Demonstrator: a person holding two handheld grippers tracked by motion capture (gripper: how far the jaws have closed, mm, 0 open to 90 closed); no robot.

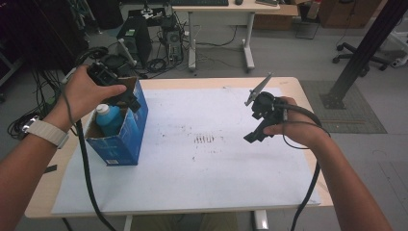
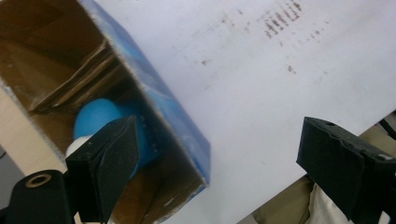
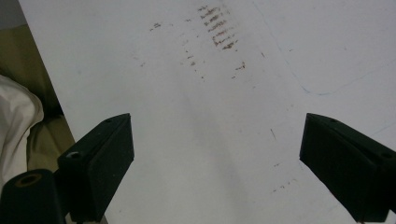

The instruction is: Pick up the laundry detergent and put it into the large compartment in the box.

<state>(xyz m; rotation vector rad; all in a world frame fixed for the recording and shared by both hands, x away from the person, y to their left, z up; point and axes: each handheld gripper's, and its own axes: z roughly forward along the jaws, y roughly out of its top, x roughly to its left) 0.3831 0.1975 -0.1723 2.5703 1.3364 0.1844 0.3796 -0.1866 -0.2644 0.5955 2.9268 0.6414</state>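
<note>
Your left gripper hangs wide open over the blue bottle with its white cap, lying inside the open blue cardboard box; right gripper likewise open.

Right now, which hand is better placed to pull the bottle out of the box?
Left. Its hand-held gripper hangs open right over the blue box with the bottle inside. The right hand-held gripper, also open, sits across the sheet, far off.
</note>
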